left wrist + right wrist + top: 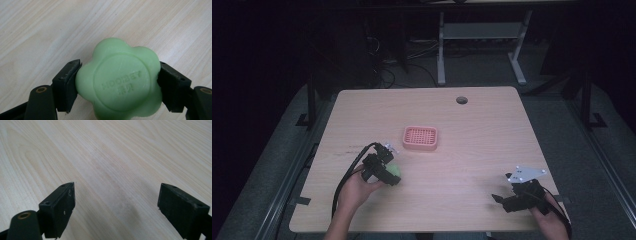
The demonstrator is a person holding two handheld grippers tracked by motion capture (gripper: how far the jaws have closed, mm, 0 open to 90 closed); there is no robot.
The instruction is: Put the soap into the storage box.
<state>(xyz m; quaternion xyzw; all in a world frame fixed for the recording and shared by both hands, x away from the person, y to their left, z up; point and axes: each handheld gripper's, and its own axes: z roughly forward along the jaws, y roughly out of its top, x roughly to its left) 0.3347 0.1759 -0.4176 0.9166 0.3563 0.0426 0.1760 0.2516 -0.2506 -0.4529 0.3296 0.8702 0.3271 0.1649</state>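
Right gripper (501, 201): lower right, jaws wide apart, empty.
Left gripper (393, 176): lower left, jaws clamped the green soap (120, 81).
Tray (420, 139): pink, frame centre.

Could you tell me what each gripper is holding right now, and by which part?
The left gripper clamps the green flower-shaped soap across its opposite side edges. The right gripper is open, holding nothing.

Pale matt wood-grain table (37, 30) — smooth waxy green soap (120, 82), matt black jaws
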